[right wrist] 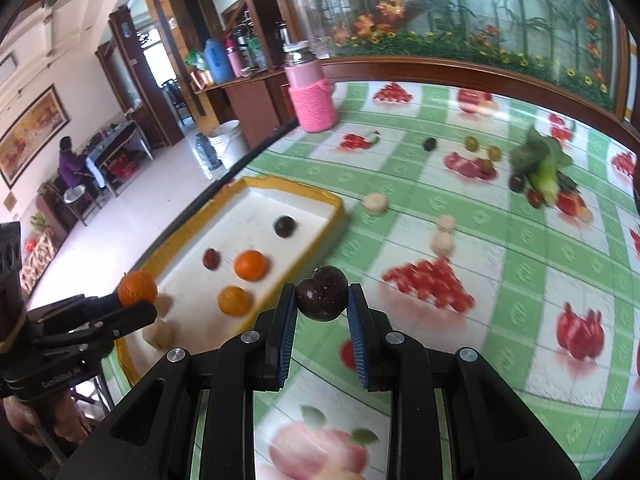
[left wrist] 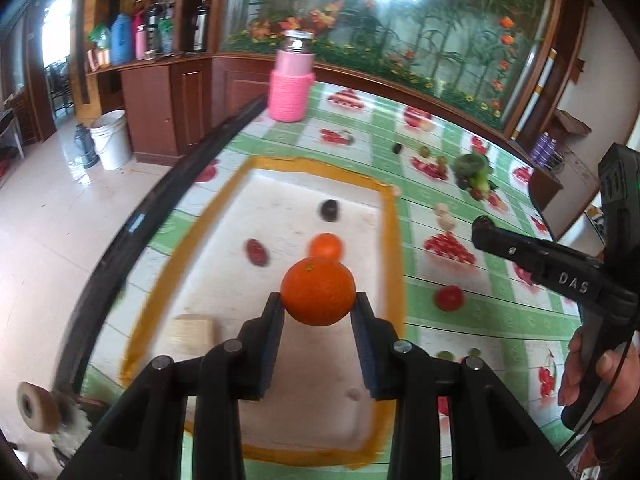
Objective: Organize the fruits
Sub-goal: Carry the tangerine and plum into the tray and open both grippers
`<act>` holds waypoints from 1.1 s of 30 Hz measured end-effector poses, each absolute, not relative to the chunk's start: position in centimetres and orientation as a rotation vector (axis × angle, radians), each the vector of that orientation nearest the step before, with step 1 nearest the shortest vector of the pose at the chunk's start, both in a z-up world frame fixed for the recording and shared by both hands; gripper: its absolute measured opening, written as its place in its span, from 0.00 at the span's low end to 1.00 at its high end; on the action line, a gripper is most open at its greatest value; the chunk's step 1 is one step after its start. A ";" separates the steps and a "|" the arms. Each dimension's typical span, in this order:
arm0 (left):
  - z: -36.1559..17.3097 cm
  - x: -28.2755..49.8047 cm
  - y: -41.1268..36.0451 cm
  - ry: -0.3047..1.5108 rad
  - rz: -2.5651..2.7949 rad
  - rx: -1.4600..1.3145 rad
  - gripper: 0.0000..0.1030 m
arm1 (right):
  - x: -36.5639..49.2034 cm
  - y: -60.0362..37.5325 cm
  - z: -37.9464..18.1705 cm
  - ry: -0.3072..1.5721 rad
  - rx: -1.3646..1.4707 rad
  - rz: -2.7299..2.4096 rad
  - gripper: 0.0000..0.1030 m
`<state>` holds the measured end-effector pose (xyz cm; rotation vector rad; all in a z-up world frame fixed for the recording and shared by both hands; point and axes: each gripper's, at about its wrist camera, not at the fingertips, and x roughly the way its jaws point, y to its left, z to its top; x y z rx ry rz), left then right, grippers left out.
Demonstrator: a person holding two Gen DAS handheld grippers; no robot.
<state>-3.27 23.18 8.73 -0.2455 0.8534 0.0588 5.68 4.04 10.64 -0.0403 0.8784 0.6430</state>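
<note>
My left gripper (left wrist: 318, 305) is shut on an orange (left wrist: 318, 292) and holds it above the white tray with a yellow rim (left wrist: 390, 240). On the tray floor lie a dark plum (left wrist: 330, 210), a red date (left wrist: 257, 252) and another orange (left wrist: 327, 246). In the right wrist view my right gripper (right wrist: 322, 305) is shut on a dark plum (right wrist: 322, 298), over the tablecloth just right of the tray (right wrist: 340, 210). That view also shows a yellow-orange fruit (right wrist: 235, 301) in the tray, and the left gripper (right wrist: 134, 300) with its orange (right wrist: 137, 288).
A pink flask (right wrist: 312, 92) stands at the table's far side. Leafy greens (right wrist: 540, 164), pale round pieces (right wrist: 375, 203), a dark plum (right wrist: 430, 144) and green fruits (right wrist: 472, 143) lie loose on the checked cloth. The table edge (left wrist: 168, 184) drops to the floor on the left.
</note>
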 end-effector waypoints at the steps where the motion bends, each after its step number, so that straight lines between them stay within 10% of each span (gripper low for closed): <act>1: 8.6 -3.1 23.9 0.855 0.076 -0.247 0.36 | 6.0 4.9 10.7 0.881 -0.045 0.656 0.24; 33: 2.3 1.1 29.4 1.002 0.162 -0.312 0.36 | 12.7 19.2 3.1 1.058 -0.267 0.798 0.24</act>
